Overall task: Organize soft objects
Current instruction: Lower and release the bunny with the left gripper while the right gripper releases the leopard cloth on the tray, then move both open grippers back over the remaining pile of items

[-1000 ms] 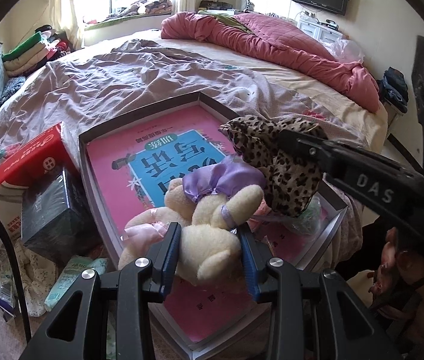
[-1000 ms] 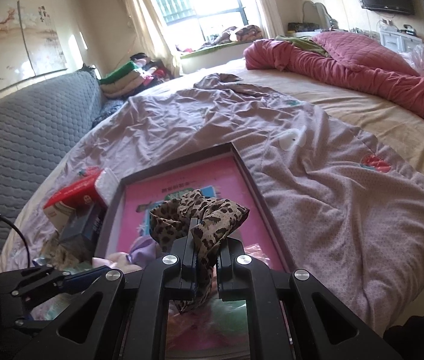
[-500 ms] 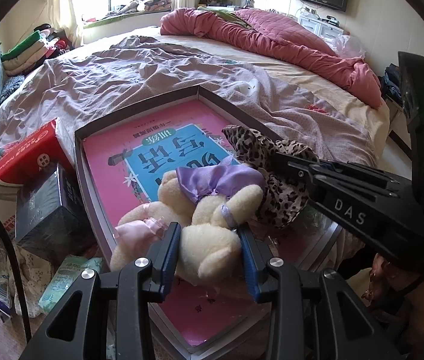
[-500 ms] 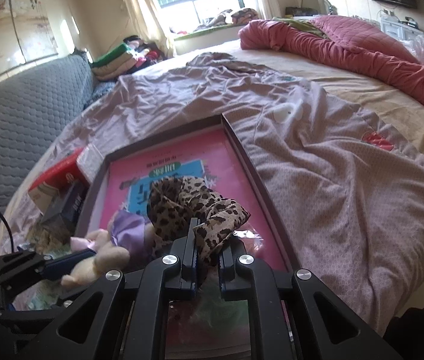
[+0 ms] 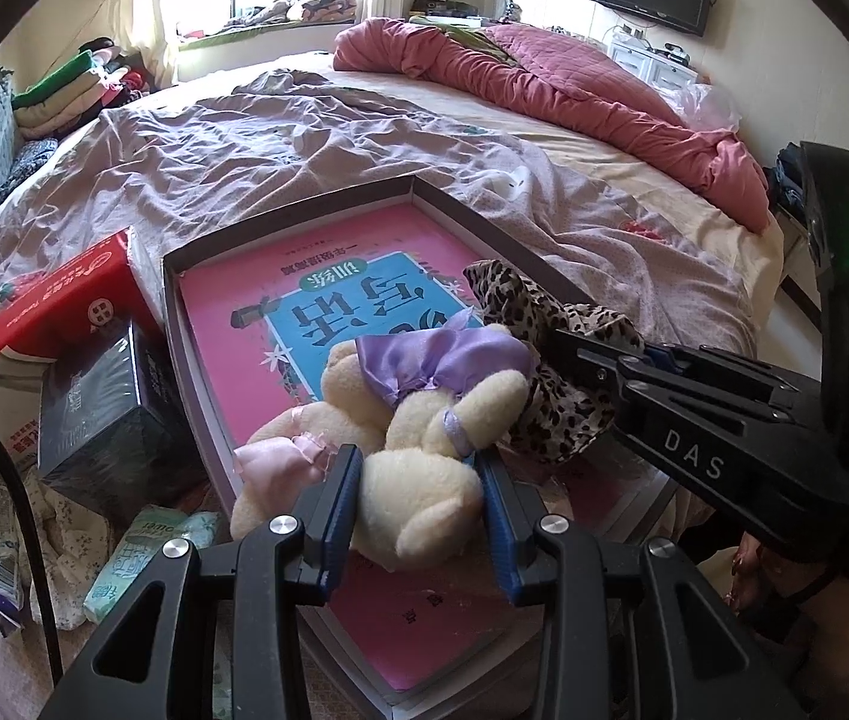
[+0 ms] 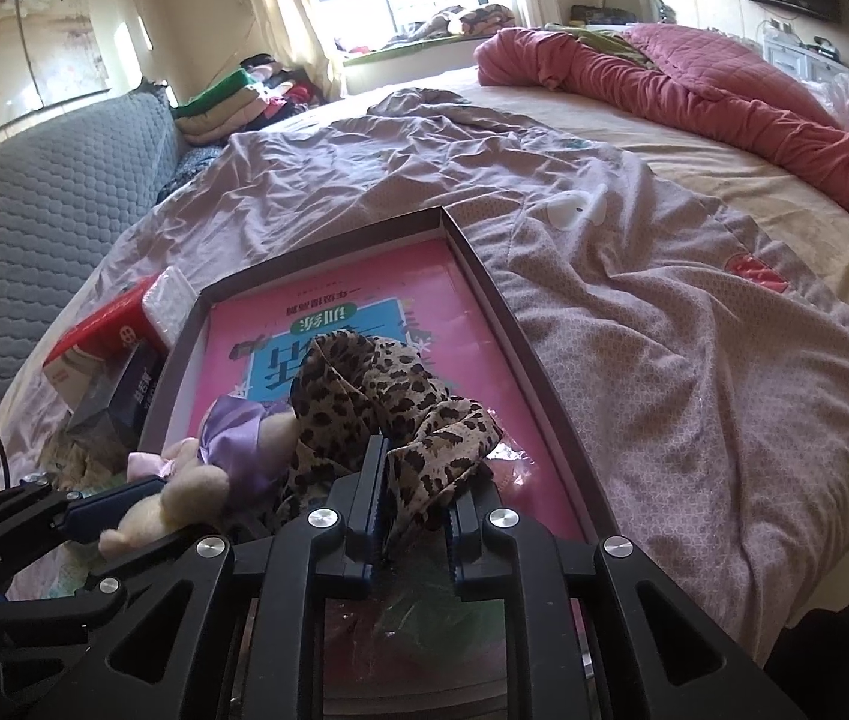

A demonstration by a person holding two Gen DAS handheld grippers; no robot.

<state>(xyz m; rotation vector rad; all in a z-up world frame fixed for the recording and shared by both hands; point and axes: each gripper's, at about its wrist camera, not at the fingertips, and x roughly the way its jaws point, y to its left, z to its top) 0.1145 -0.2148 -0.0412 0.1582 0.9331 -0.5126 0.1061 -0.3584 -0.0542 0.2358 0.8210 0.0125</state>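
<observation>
A cream plush toy (image 5: 424, 420) with a purple bow and pink ruffle lies in a shallow grey box (image 5: 484, 222) on a pink book (image 5: 256, 300). My left gripper (image 5: 418, 468) is shut on the toy's body. A leopard-print cloth (image 6: 376, 396) rests in the box beside the toy (image 6: 196, 492), bunched against it. My right gripper (image 6: 415, 468) has the cloth between its jaws, which are opening; a gap shows beside the fabric. In the left wrist view the right gripper (image 5: 562, 342) comes in from the right over the cloth (image 5: 544, 330).
The box (image 6: 484, 276) sits on a bed with a mauve sheet. A red carton (image 5: 58, 306), a black box (image 5: 106, 408) and tissue packs (image 5: 142, 552) crowd its left side. A pink quilt (image 5: 574, 96) lies far right, folded clothes (image 5: 64, 90) far left.
The right gripper has lowered the leopard cloth into the box next to the plush toy, and its jaws have parted. The left gripper keeps its hold on the toy.
</observation>
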